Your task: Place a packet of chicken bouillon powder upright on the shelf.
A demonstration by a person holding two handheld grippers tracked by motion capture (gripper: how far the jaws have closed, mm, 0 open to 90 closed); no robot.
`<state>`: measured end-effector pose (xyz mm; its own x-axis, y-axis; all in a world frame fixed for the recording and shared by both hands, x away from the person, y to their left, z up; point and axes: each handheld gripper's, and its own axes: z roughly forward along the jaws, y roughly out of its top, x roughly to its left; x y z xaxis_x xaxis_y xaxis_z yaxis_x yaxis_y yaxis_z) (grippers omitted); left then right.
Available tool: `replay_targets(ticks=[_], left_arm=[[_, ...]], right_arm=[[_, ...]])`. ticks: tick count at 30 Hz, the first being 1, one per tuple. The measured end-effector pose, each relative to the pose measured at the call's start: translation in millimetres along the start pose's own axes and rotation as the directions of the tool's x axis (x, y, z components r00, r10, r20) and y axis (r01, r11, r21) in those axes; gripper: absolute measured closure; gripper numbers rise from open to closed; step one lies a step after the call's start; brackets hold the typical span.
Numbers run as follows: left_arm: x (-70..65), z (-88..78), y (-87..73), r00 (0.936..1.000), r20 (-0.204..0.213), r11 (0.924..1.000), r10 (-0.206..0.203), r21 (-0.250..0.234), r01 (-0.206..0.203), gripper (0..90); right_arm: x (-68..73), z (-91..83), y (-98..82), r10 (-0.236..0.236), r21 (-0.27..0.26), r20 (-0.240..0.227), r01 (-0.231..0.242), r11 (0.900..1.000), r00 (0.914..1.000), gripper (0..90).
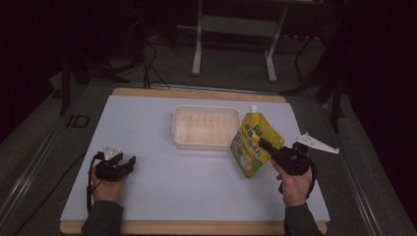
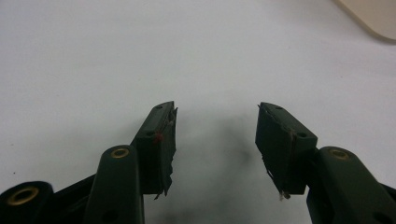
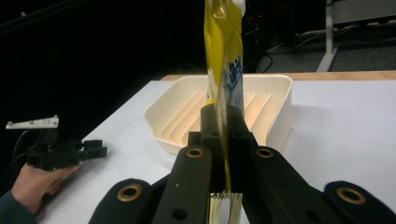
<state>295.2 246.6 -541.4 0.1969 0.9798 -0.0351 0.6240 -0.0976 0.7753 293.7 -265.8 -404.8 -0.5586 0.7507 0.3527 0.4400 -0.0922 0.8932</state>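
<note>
Nearest edge of the table [image 1: 162, 196]: two forearms enter from below, one gripper in each hand. White tabletop on a wooden board.

Left gripper [image 1: 129, 162]: rests low on the white surface at the near left. In the left gripper view its jaws stand apart with bare table between them; released, nothing held.

Right gripper [image 1: 262, 144]: at the near right, jaws clenched on one edge of the yellow refill pouch [image 1: 253, 145]. In the right gripper view the pads [image 3: 212, 126] pinch the pouch [image 3: 224, 70] edge-on, so it reads as a thin yellow strip rising above the jaws.

Pouch: one, a yellow spouted stand-up pouch with a white cap at the top, held tilted just to the right of the tray and at its near right corner. Whether its lower corner touches the table I cannot tell. Label printed in green and white with blue characters; writing too small to read. Contents not visible.

Middle of the table: one cream plastic tray [image 1: 206, 142], rectangular, ribbed floor, nothing lying in it.

Beyond the table: dark floor, the white legs of another table [image 1: 197, 54], cables.
</note>
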Motion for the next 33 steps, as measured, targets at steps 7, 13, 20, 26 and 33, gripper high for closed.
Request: replay_targets(ticks=[7, 13, 20, 26, 33], left_arm=[[0.4, 0.0, 0.0, 1.0, 0.001, 1.0, -0.004, -0.001, 0.004, 47.2], [0.4, 0.0, 0.0, 1.0, 0.001, 1.0, -0.004, -0.001, 0.004, 47.2], [0.3, 0.1, 0.0, 1.0, 0.001, 1.0, -0.004, -0.001, 0.004, 47.2], [0.4, 0.1, 0.0, 1.0, 0.001, 1.0, -0.004, 0.0, 0.004, 47.2], [0.7, -0.1, 0.0, 1.0, 0.002, 1.0, -0.004, 0.001, 0.004, 47.1]], right_arm=[[0.7, 5.6, 1.7, -0.005, -0.013, 0.017, 0.005, 1.0, 0.9999, 90.0], [0.7, 11.0, 2.4, -0.001, -0.023, 0.026, 0.001, 1.0, 0.9997, 90.0], [0.9, 16.1, 4.3, 0.008, -0.035, 0.028, -0.007, 0.999, 0.9996, 90.0], [1.5, 20.9, 6.6, 0.012, -0.047, 0.029, -0.01, 0.999, 0.9995, 90.0], [3.3, 29.8, 8.6, 0.009, -0.057, 0.04, -0.006, 0.998, 0.9991, 90.0]])
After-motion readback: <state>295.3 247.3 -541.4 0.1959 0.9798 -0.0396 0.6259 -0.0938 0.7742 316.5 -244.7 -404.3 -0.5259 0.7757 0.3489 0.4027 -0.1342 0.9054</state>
